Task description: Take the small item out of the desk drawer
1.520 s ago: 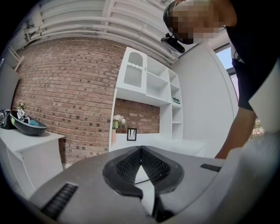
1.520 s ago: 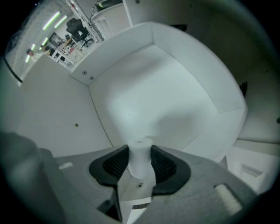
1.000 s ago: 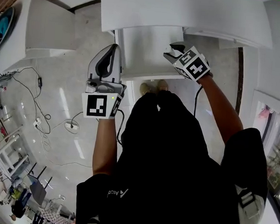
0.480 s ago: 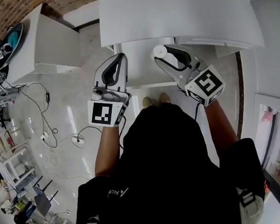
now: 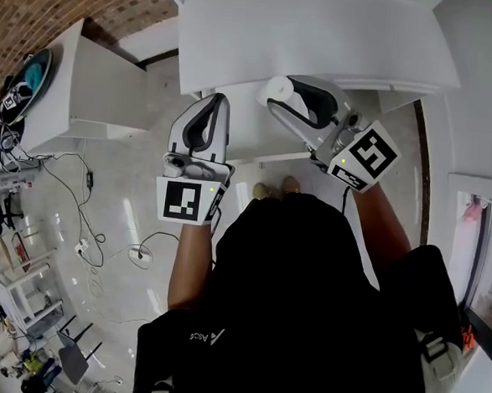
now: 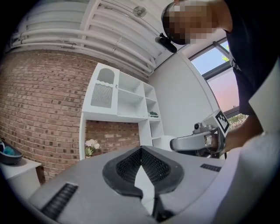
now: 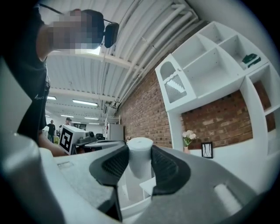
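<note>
A small white cylinder point(image 5: 279, 90) point(image 7: 140, 158) stands between the dark pads of my right gripper point(image 5: 281, 100) point(image 7: 140, 153), which is shut on it. The gripper holds it up above the open white drawer point(image 5: 249, 133), at the front edge of the white desk point(image 5: 324, 37). My left gripper point(image 5: 220, 104) point(image 6: 141, 151) hovers to the left of the drawer, its pads meeting at the tips with nothing between them. The right gripper's body point(image 6: 197, 142) also shows in the left gripper view.
A white side cabinet point(image 5: 102, 89) stands to the left, with a blue dish point(image 5: 27, 80) on its far end. Cables point(image 5: 77, 213) trail over the glossy floor. The person's shoes point(image 5: 276, 188) sit just under the drawer front. A white shelf unit point(image 6: 127, 96) stands against the brick wall.
My right gripper has come up out of the drawer with the white cylinder and swung to the left. The left gripper has stayed beside the drawer, still shut.
</note>
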Demonstrator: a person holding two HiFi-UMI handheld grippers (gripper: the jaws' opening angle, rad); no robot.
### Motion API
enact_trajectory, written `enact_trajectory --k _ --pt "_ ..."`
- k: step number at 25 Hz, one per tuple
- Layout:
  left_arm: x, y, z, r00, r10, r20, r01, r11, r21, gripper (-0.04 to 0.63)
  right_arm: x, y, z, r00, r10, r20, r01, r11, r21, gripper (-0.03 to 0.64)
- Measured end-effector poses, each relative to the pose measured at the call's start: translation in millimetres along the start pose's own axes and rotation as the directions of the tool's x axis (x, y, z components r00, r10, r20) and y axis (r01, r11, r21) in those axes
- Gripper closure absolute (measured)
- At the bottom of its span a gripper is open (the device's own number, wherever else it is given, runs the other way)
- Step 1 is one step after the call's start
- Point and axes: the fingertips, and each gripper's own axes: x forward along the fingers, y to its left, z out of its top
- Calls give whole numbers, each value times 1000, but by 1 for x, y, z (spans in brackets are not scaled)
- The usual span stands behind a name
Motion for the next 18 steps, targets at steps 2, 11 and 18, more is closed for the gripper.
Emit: enact_trajectory --k 2,11,18 --pt "-1 1 0 1000 11 -10 -11 1000 7 595 -1 1 3 1000 2 14 -2 1000 -6 457" --pt "-3 1 7 1000 25 1 -25 1000 11 595 2 4 10 1000 15 27 -15 1000 -20 457" --pt "-5 3 9 1000 27 9 -27 1000 16 595 2 5 11 999 13 30 -12 1000 -24 457"
